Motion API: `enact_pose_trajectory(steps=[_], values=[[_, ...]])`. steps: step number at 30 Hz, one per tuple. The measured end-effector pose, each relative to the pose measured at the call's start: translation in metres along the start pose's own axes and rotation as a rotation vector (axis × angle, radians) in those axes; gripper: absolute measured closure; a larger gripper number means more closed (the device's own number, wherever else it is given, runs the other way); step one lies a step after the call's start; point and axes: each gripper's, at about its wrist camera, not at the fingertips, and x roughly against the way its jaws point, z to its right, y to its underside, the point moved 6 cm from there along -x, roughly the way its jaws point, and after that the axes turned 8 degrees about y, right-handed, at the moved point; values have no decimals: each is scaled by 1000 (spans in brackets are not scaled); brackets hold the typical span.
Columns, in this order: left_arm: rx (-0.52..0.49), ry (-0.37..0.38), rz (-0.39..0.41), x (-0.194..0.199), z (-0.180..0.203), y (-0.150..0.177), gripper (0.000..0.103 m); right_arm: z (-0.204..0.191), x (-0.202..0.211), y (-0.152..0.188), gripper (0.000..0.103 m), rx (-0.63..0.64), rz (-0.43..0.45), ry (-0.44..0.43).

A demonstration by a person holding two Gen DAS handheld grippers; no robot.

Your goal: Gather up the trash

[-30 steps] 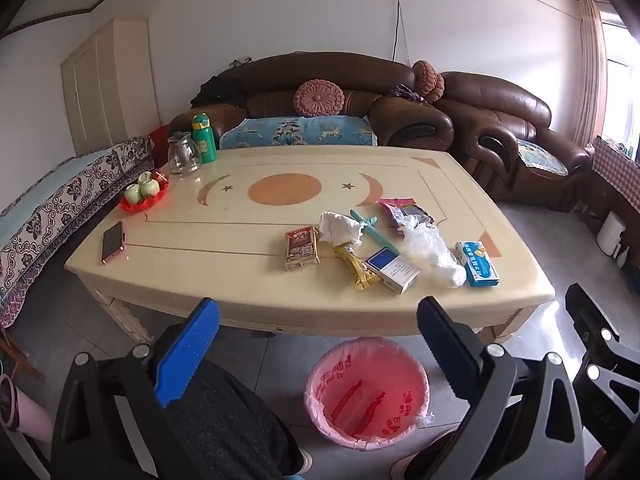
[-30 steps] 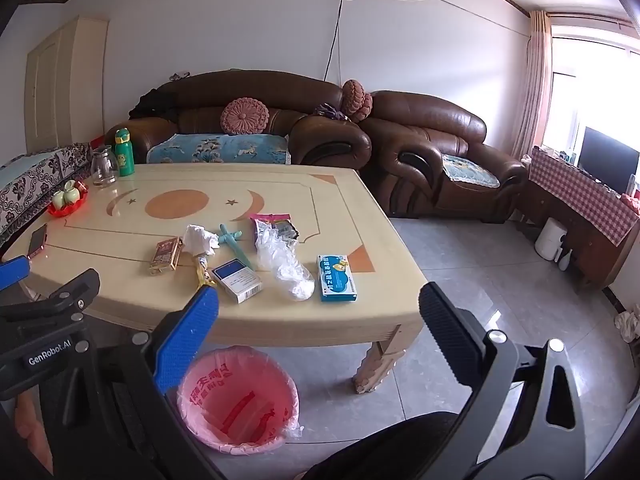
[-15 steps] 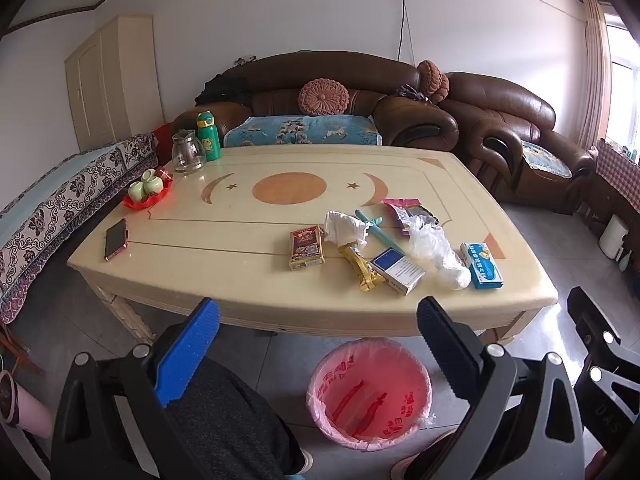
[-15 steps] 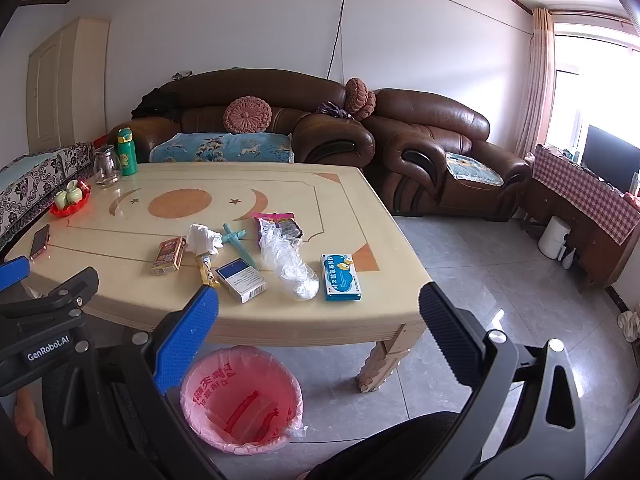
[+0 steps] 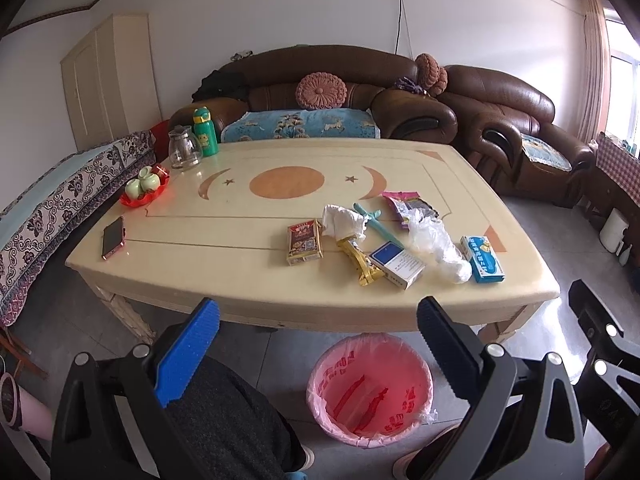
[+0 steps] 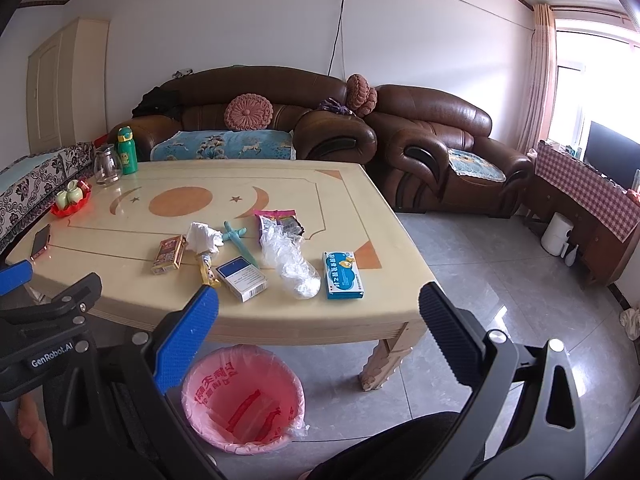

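Observation:
Litter lies on the cream table's [image 5: 224,240] near right part: a red card box [image 5: 304,241], a crumpled white tissue [image 5: 343,221], a gold wrapper [image 5: 360,262], a blue-and-white carton [image 5: 397,265], clear plastic film [image 5: 438,242], a blue medicine box [image 5: 482,259], a teal toy sword [image 5: 378,224] and a pink snack bag [image 5: 408,205]. A pink-lined bin [image 5: 370,390] stands on the floor under the table's front edge. My left gripper [image 5: 318,344] and right gripper [image 6: 318,332] both hang open and empty, short of the table.
A phone [image 5: 113,237], a red tray of green cups [image 5: 145,190], a glass jug [image 5: 184,149] and a green bottle [image 5: 205,132] sit on the table's left. Brown sofas [image 5: 340,92] stand behind it, and a checked cabinet [image 6: 592,204] is at the right. A person's dark-clothed knee [image 5: 228,420] is below.
Both views have drifted slightly closer to the table and a little upward; the litter and the bin lie where they were. Both grippers stay open.

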Motion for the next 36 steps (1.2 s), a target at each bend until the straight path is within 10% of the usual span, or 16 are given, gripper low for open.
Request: enact_pose_trajectory(steps=[36], values=[[-61,-49,-128,-50,0,-2,6,-3,-50,4,5,-16,-80,-31]])
